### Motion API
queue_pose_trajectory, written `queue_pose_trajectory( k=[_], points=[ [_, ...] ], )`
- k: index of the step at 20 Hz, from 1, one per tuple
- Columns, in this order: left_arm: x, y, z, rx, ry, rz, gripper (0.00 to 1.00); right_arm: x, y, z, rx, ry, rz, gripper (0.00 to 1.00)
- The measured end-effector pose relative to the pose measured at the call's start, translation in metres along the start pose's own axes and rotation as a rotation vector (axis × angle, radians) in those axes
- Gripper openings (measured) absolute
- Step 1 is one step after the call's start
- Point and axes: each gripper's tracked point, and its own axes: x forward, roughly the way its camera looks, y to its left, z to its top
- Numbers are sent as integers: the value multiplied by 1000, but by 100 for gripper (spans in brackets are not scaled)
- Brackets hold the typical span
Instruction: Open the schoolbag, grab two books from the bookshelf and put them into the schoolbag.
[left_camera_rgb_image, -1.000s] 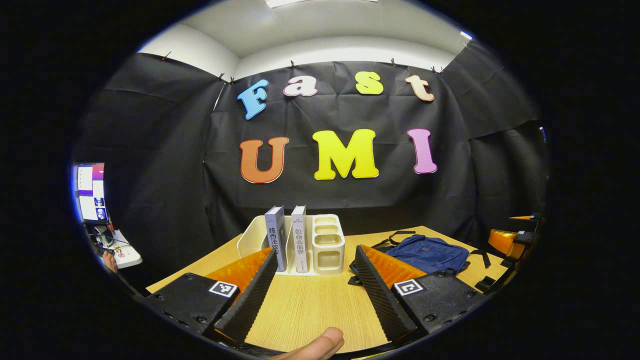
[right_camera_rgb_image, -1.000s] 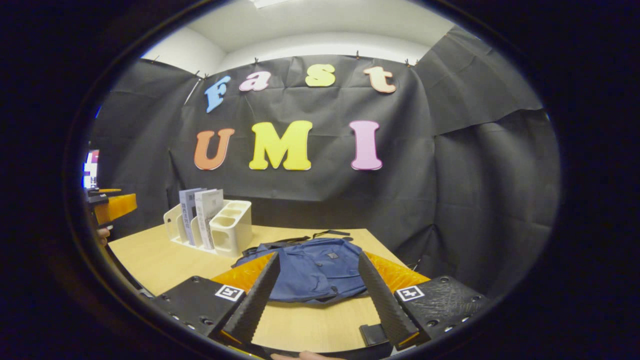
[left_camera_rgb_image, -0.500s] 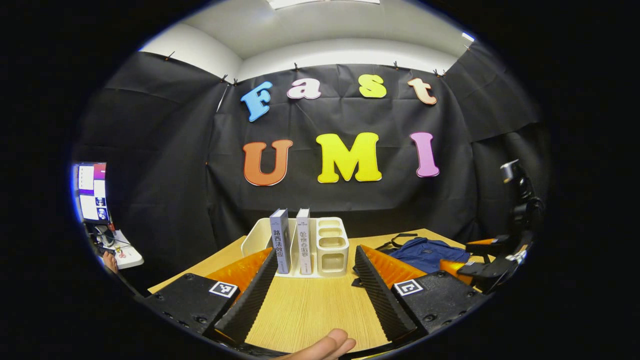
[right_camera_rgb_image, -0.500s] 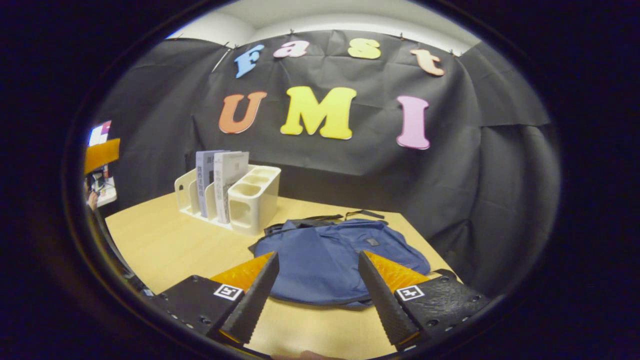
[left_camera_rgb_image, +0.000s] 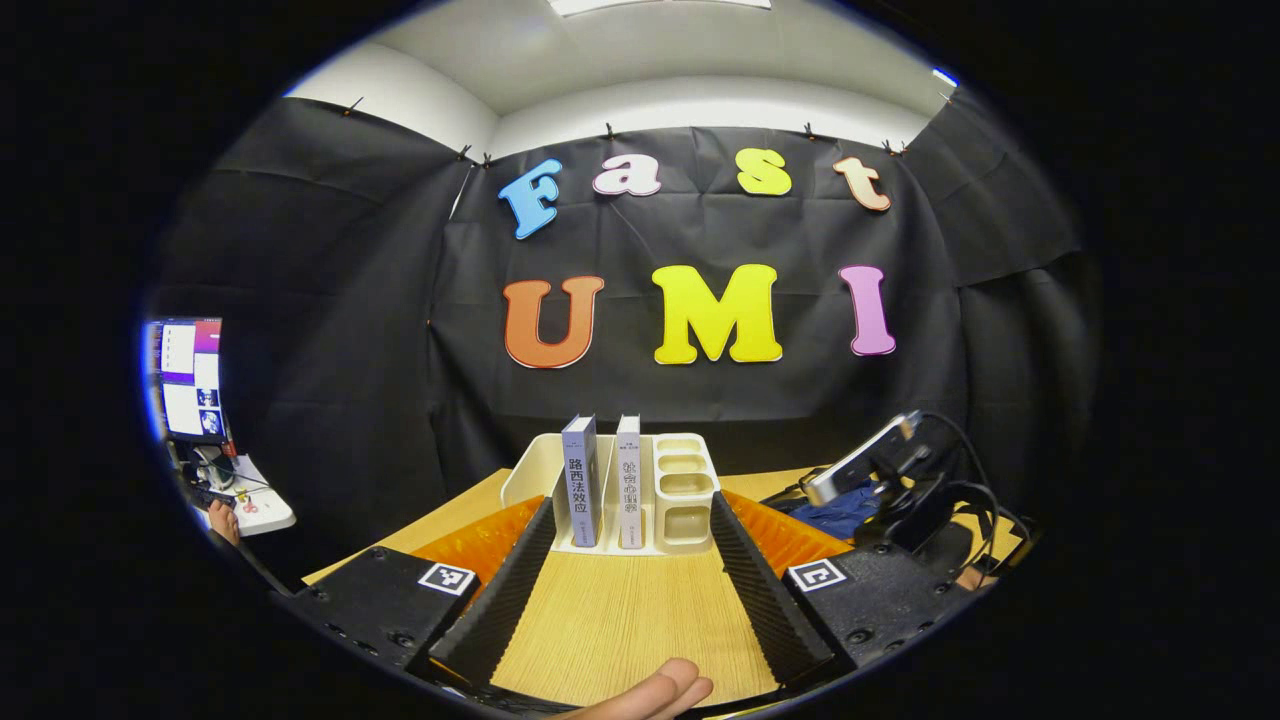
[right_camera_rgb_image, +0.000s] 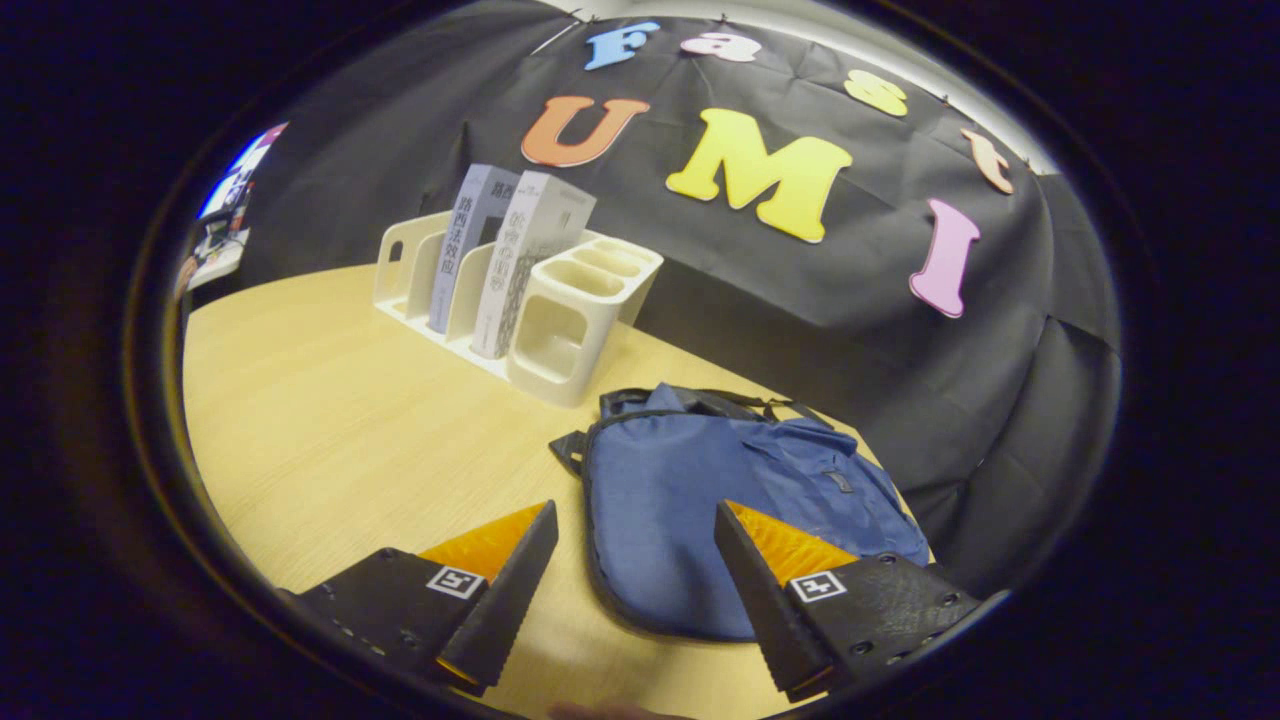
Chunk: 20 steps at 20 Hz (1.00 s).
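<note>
A blue schoolbag (right_camera_rgb_image: 720, 510) lies flat and zipped on the wooden table (right_camera_rgb_image: 330, 440). My right gripper (right_camera_rgb_image: 630, 595) hangs open just above its near edge, tilted downward, nothing between the fingers. Two books (right_camera_rgb_image: 505, 255) stand upright in the white bookshelf (right_camera_rgb_image: 570, 320) at the back of the table. In the left gripper view, my left gripper (left_camera_rgb_image: 630, 590) is open and points at the books (left_camera_rgb_image: 600, 485) in the bookshelf (left_camera_rgb_image: 680, 495), still some way off. The right gripper's body with its cables (left_camera_rgb_image: 900, 480) covers most of the schoolbag (left_camera_rgb_image: 845, 510) there.
A monitor (left_camera_rgb_image: 185, 380) and a small white desk with a person's hand (left_camera_rgb_image: 222, 515) sit beyond the table's left side. A fingertip (left_camera_rgb_image: 650, 690) shows at the bottom of the left gripper view. Black cloth walls close the booth behind the table.
The right gripper has moved forward over the table and tipped down toward the schoolbag, which now sits larger beneath it. The left gripper has drifted slightly toward the bookshelf. Both stay open.
</note>
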Motion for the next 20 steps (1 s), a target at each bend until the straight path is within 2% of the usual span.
queue_pose_trajectory(
  k=[4, 5, 8, 9, 13, 14, 15, 17, 20],
  points=[
    [2, -5, -3, -1, 8, -14, 97, 30, 3, -10, -44, 68, -60, 98],
    [2, -6, -4, -2, 8, -17, 97, 35, 3, -11, -53, 84, -72, 94],
    [4, -2, -3, -5, 9, -11, 98, 42, -3, -9, -80, 97, -116, 94],
    [4, 2, -3, -6, 8, 5, 98, 41, -1, -11, -82, 113, -115, 97],
    [4, 6, -5, -11, 11, 23, 98, 40, -13, -6, -96, 115, -153, 84],
    [5, 3, -5, -14, 14, 17, 97, 38, -16, -4, -83, 114, -152, 76],
    [5, 3, -5, -14, 14, 15, 98, 34, -19, 1, -65, 104, -145, 73],
    [5, 7, -5, -13, 17, 25, 98, 28, -27, 11, -57, 72, -158, 60],
    [5, 5, -5, -16, 17, 28, 98, 33, -35, 15, -51, 63, -181, 60]
  ],
)
